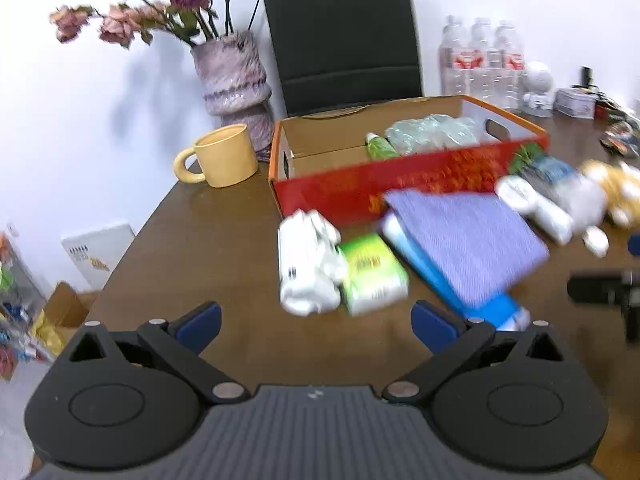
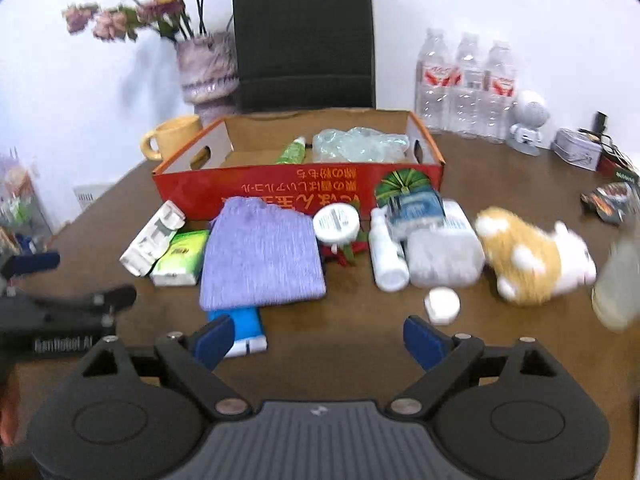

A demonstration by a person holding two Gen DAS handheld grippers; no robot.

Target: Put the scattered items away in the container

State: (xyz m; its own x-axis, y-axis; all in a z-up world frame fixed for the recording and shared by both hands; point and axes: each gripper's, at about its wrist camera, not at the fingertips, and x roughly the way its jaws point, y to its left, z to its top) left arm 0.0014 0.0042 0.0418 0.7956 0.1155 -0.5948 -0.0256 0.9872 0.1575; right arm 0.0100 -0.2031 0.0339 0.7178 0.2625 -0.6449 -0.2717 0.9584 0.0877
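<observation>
Meanwhile, both grippers' jaws wide apart, empty, above scattered items before the red box (image 2: 280,190)

A lived-in room of a home, by the look of its brown wooden table (image 2: 360,344) against a plain white wall — a vase of dried pink roses (image 2: 206,68), a yellow mug (image 1: 224,156), three bottled waters (image 2: 466,88) and a dark paper shopping bag (image 2: 304,40) line the back, while toiletries, a folded purple cloth (image 2: 262,256) and a plush toy (image 2: 532,258) lie about.
</observation>
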